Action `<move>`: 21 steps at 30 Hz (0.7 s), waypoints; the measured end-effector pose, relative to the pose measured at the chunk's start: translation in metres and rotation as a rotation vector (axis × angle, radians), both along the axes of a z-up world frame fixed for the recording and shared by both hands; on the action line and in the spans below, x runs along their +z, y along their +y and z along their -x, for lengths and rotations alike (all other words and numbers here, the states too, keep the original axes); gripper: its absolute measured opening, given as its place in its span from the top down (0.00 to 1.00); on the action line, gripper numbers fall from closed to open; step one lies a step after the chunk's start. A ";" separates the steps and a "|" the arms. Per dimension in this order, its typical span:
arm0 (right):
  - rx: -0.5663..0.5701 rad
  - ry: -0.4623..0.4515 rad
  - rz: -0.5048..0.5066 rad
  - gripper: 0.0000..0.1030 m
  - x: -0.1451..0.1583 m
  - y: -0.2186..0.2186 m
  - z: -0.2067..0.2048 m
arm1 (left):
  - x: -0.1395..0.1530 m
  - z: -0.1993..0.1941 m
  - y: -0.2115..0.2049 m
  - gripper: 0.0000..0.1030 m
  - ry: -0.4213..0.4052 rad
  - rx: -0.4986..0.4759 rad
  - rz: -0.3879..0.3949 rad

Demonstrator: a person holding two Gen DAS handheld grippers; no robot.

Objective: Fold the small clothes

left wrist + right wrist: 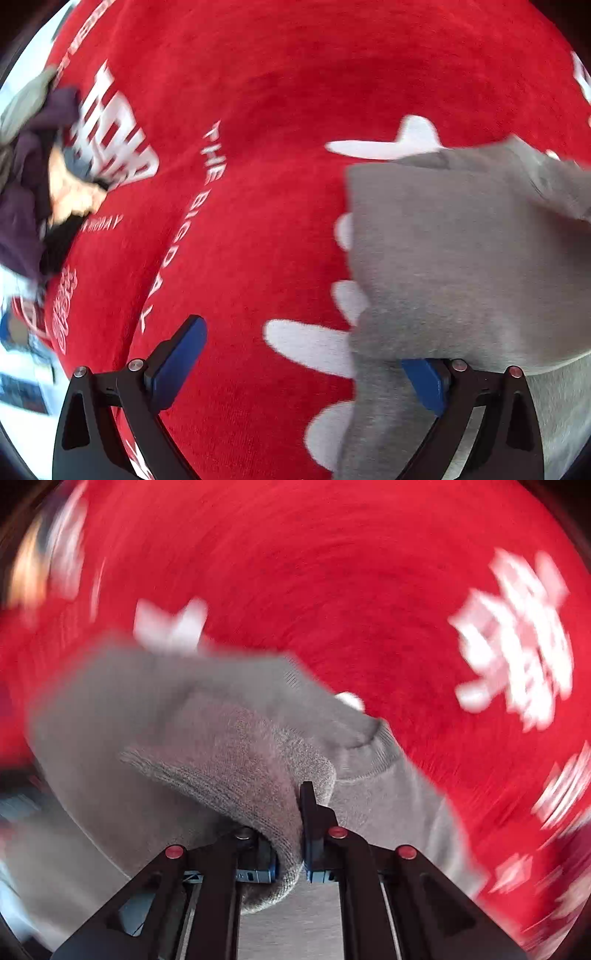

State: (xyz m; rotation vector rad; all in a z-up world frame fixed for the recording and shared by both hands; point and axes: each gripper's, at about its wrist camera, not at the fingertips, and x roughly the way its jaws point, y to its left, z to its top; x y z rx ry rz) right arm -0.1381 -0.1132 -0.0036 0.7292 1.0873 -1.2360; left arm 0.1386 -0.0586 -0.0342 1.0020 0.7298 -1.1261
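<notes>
A grey knit garment (461,258) lies on a red blanket (258,129) with white lettering and shapes. In the left wrist view it fills the right side, and its lower edge drapes over my right blue pad (424,380). My left gripper (303,347) stands open, with only red blanket between its fingers. In the blurred right wrist view my right gripper (295,812) is shut on a folded, ribbed edge of the grey garment (221,746). The cloth bunches between the jaws and hides the left fingertip.
A heap of purple, dark and grey-green clothes (26,166) sits at the blanket's left edge. Beyond it a pale surface (22,369) carries blurred small items. The red blanket (369,590) stretches on above and to the right of the garment.
</notes>
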 end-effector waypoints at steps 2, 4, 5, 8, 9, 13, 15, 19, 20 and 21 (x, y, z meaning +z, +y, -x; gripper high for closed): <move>-0.189 -0.166 0.004 0.90 0.008 0.003 0.043 | -0.002 -0.010 0.002 0.03 0.040 0.019 -0.012; -0.370 -0.332 -0.045 0.88 -0.003 0.013 0.090 | -0.002 -0.015 0.005 0.03 0.070 0.009 -0.022; -0.437 -0.407 -0.087 0.87 -0.015 0.018 0.107 | -0.002 -0.014 0.006 0.03 0.073 0.001 -0.027; -0.632 -0.582 -0.196 0.64 -0.051 0.040 0.150 | -0.003 -0.018 0.008 0.03 0.095 -0.016 -0.053; -0.666 -0.650 -0.177 0.64 -0.054 0.049 0.159 | -0.002 -0.024 0.008 0.03 0.130 -0.013 -0.072; -0.794 -0.619 -0.155 0.53 -0.040 0.073 0.178 | 0.006 -0.047 0.014 0.03 0.263 0.030 -0.117; -0.818 -0.552 -0.159 0.51 -0.032 0.080 0.182 | 0.010 -0.059 0.016 0.03 0.366 0.051 -0.129; -0.762 -0.399 -0.145 0.51 -0.005 0.095 0.168 | 0.019 -0.071 0.004 0.03 0.604 0.027 -0.138; -0.728 -0.377 -0.138 0.51 0.000 0.097 0.163 | 0.017 -0.071 0.000 0.03 0.638 0.012 -0.149; -0.662 -0.346 -0.127 0.51 0.009 0.098 0.152 | 0.009 -0.066 -0.010 0.03 0.699 -0.019 -0.178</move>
